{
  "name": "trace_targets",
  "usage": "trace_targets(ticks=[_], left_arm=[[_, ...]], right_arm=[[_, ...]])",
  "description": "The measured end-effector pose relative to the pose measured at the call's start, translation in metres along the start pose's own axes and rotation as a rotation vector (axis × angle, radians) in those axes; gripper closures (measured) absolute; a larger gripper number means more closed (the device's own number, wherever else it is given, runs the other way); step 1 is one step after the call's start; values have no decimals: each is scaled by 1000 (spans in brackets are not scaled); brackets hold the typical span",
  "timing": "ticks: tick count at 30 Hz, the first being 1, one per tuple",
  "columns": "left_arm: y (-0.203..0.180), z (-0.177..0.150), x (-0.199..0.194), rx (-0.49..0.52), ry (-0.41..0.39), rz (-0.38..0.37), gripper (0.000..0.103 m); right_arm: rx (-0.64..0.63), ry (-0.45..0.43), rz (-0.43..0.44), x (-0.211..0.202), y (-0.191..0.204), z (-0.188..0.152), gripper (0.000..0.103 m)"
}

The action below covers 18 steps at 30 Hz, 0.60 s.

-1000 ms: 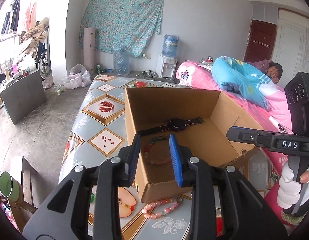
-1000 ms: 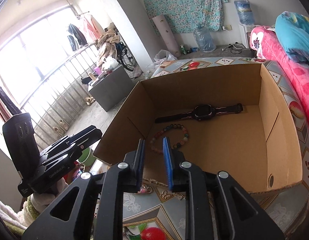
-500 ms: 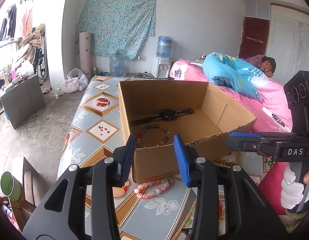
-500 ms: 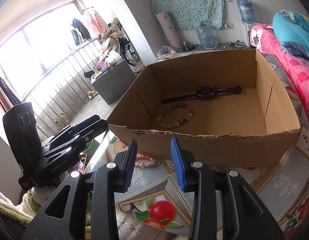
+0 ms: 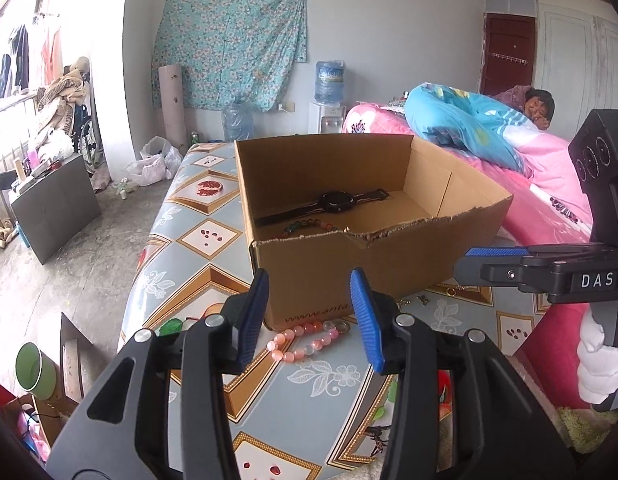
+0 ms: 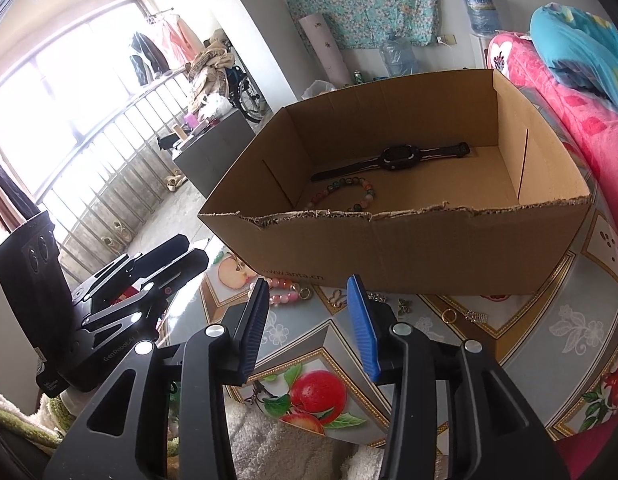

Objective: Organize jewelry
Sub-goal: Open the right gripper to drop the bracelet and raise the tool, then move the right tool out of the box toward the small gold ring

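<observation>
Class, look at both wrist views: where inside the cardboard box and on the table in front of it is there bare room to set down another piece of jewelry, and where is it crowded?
Free: the brown cardboard box floor right of the multicoloured bead bracelet and black wristwatch, toward its right wall. Crowded: the table strip along the box front, with the pink bead bracelet and small metal trinkets.
</observation>
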State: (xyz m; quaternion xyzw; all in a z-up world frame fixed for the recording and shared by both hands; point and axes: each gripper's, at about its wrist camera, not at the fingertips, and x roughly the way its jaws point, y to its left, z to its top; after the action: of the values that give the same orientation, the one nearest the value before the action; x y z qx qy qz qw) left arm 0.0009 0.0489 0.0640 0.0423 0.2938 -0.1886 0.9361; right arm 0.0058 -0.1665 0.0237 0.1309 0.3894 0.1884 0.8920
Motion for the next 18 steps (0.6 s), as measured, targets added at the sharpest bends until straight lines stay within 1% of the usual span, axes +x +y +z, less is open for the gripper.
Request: trace_targets(ticks=[8, 13, 18], left_arm=[[-6, -22, 11, 6, 67, -5, 62], [-10, -35, 24, 3, 119, -9, 62], [-9, -39, 35, 5, 142, -14, 62]], right_arm=[[-39, 53, -73, 14, -7, -26, 63], [-45, 86, -74, 22, -10, -37, 63], [-47, 112, -66, 31, -11, -39, 63]])
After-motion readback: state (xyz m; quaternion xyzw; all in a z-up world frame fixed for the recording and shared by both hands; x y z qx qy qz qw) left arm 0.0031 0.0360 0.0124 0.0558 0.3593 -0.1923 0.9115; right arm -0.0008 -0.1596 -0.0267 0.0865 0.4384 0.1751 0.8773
